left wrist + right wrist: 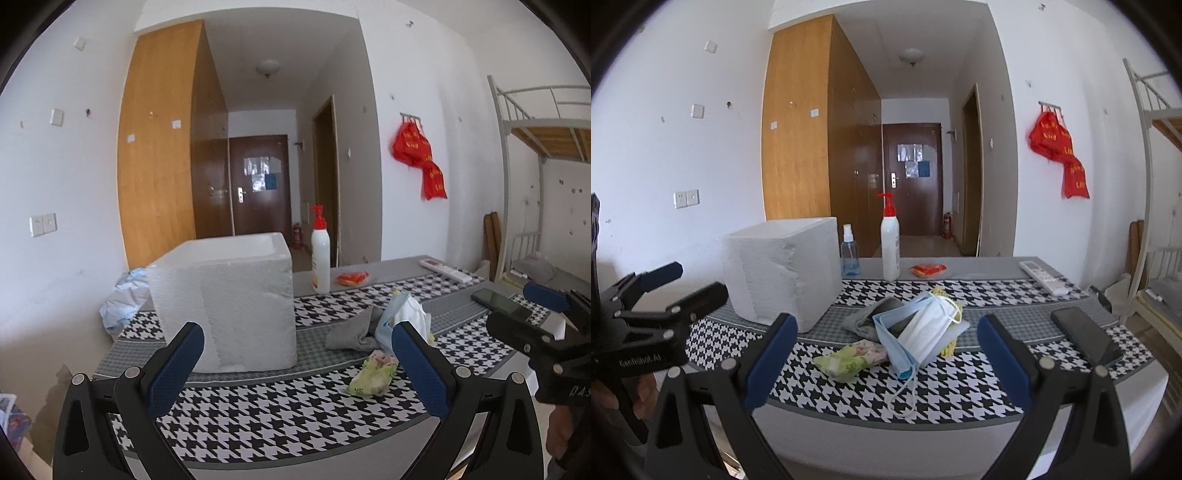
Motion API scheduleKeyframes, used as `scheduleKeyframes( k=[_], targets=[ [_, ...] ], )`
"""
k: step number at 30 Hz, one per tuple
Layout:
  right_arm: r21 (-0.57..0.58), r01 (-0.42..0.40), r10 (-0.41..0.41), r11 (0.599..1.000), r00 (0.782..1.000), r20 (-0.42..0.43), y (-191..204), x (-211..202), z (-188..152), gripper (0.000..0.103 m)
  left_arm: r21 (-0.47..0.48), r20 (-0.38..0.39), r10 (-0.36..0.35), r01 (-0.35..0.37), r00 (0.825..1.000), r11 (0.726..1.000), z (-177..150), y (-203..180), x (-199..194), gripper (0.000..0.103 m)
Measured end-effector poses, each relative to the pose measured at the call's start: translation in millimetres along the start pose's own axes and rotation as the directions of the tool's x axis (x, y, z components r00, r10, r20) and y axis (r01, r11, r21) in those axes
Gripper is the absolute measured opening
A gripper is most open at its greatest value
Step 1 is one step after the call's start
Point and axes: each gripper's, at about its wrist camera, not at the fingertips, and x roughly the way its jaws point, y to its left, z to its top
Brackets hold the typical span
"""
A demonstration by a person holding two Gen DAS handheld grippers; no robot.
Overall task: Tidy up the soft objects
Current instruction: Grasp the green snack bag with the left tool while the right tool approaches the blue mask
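Observation:
A pile of soft things lies mid-table: blue and white face masks [916,332], a grey cloth [871,317], a green floral pouch [849,360] and something yellow [951,345] under the masks. The masks [400,314], grey cloth [354,332] and pouch [373,376] also show in the left wrist view. A white foam box [229,302] stands to their left, open at the top. My left gripper [297,354] is open and empty above the table's near edge. My right gripper [886,343] is open and empty, just short of the pile.
On the houndstooth tablecloth [960,387] are a white pump bottle [890,247], a blue spray bottle [849,254], an orange packet [929,269], a remote [1043,277] and a black phone [1086,334]. Crumpled blue-white plastic [123,299] lies behind the box.

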Motion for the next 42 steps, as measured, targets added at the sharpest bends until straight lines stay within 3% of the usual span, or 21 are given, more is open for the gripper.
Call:
scheduleKeyframes(
  k=[24,33,42],
  targets=[
    [-0.016,0.034,-0.035,0.999,0.992,-0.123,-16,47,-8,0.100,0.027,-0.140,-0.117,0.122,0.983,0.992,-13,-13,50,0.102],
    [-0.006,0.045,-0.046,0.999,0.988,-0.145,-25,59,-10,0.100,0.039,-0.204,-0.169,0.181,0.964,0.983,-17,-19,68,0.102],
    [0.013,0.048,-0.045,0.999,0.984,-0.173,-33,70,-13,0.100,0.071,-0.284,-0.242,0.272,0.928,0.960,-19,-31,87,0.102]
  ],
)
